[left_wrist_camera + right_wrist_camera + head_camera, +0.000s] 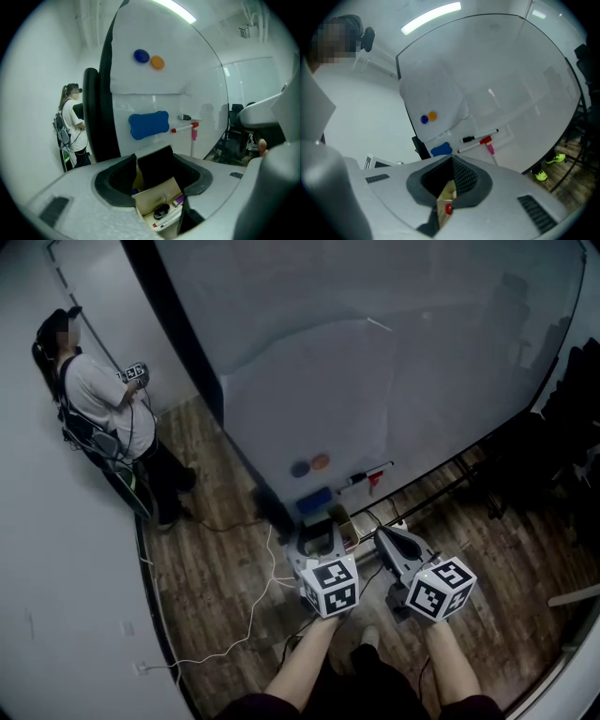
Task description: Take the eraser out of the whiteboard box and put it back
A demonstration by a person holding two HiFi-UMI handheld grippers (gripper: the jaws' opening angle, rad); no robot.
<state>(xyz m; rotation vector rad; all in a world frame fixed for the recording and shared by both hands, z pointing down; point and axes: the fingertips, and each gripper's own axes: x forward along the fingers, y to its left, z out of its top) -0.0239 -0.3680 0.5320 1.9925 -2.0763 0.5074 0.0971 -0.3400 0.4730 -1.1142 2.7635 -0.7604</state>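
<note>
A small cardboard box (158,199) with markers and a black round thing inside stands below the whiteboard (375,352). A blue eraser (148,124) clings to the board above it, also visible in the head view (314,500) and in the right gripper view (441,150). My left gripper (154,174) is open, its jaws wide on either side of the box's near corner and dark inner flap. My right gripper (451,161) is shut on the box's tan wall (447,191). In the head view both grippers, left (319,529) and right (382,535), reach toward the box (343,524).
Black and red markers (367,474) and blue and orange magnets (309,465) stick to the board. A person (98,399) stands by the wall at left. A white cable (246,615) runs over the wood floor. Dark chairs (562,427) stand at right.
</note>
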